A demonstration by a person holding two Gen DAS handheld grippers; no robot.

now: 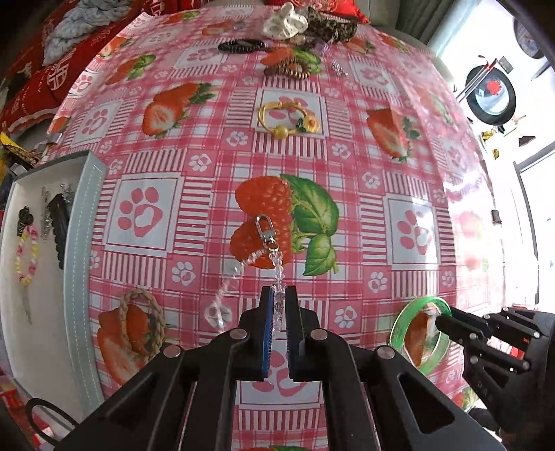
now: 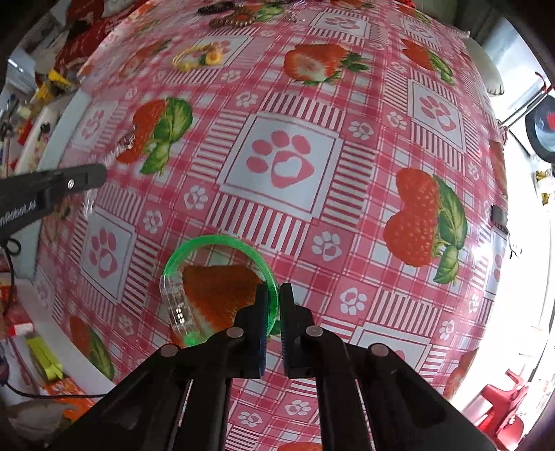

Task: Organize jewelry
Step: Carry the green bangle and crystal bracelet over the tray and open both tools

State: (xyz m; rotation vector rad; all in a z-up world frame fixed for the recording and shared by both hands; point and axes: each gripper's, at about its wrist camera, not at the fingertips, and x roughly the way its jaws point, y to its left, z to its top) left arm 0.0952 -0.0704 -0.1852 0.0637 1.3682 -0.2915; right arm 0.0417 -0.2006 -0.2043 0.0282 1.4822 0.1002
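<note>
My left gripper (image 1: 279,295) is shut on a clear crystal bead chain (image 1: 277,267) with a silver clasp (image 1: 266,231); the chain's far end trails on the strawberry tablecloth. My right gripper (image 2: 276,295) is shut on the rim of a green translucent bangle (image 2: 194,253), which has a clear block on its left side. In the left wrist view the bangle (image 1: 402,324) and right gripper (image 1: 442,319) sit at the lower right. In the right wrist view the left gripper (image 2: 99,175) enters from the left with the bead chain (image 2: 125,142).
A white tray (image 1: 83,249) with a pale green rim stands at the left, holding a pastel bead bracelet (image 1: 26,253) and dark pieces. A gold bangle (image 1: 288,119), dark bead bracelets (image 1: 241,45), a woven ring (image 1: 145,322) and fabric scrunchies (image 1: 286,19) lie on the cloth.
</note>
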